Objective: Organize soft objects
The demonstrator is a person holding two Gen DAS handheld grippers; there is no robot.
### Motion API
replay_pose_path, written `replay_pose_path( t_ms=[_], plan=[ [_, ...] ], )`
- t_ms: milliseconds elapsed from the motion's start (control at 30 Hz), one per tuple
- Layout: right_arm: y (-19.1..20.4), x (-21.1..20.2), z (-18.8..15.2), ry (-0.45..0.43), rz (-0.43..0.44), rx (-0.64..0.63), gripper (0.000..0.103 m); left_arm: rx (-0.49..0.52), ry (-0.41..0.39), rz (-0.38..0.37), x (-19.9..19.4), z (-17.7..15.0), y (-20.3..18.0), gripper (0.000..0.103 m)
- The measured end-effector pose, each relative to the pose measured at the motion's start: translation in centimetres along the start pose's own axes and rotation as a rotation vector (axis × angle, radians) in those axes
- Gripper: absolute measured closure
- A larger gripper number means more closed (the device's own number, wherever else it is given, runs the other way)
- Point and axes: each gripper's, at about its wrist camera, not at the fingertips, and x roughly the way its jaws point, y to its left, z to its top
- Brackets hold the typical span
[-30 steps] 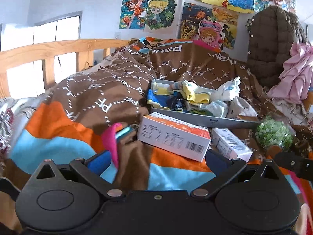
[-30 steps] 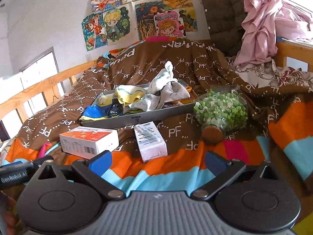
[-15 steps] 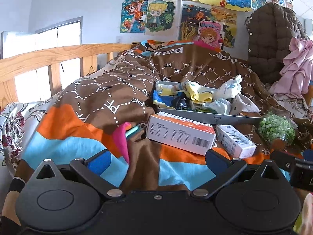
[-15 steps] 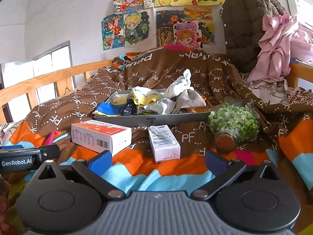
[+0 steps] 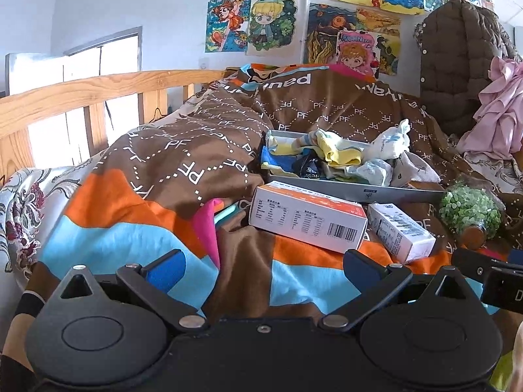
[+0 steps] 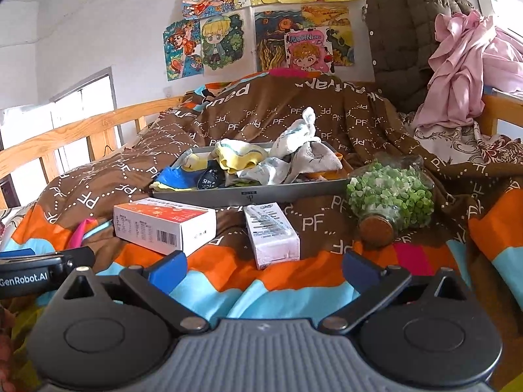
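Several small soft garments (image 6: 258, 163) lie in a loose pile inside a shallow grey tray (image 6: 248, 193) on the bed. They are crumpled and mixed: one yellow piece on top, one blue piece at the left end, one dark piece beside it, and some white and pale grey pieces at the right, one of them standing up in a twisted point. I cannot count the pale ones exactly.

Two cardboard boxes lie in front of the tray on the patterned blanket (image 5: 130, 222): one orange-and-white box (image 5: 309, 215) and one smaller white box (image 5: 400, 232). They are near each other but not touching. One jar of green pieces (image 6: 390, 201) lies on its side to the right, just beside the tray's corner. One pink item (image 5: 206, 228) is partly hidden in a blanket fold, left of the orange box.

Both grippers are low over the near blanket. The left gripper (image 5: 263, 263) has its fingers wide apart and holds nothing. The right gripper (image 6: 263, 266) is also spread wide and empty.
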Motion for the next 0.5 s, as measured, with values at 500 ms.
replay_pose_path(
  t_ms=[500],
  plan=[
    [0.29, 0.03, -0.02, 0.010, 0.009, -0.005, 0.000, 0.003, -0.013, 0.007, 0.03, 0.10, 0.24, 0.001]
  ],
)
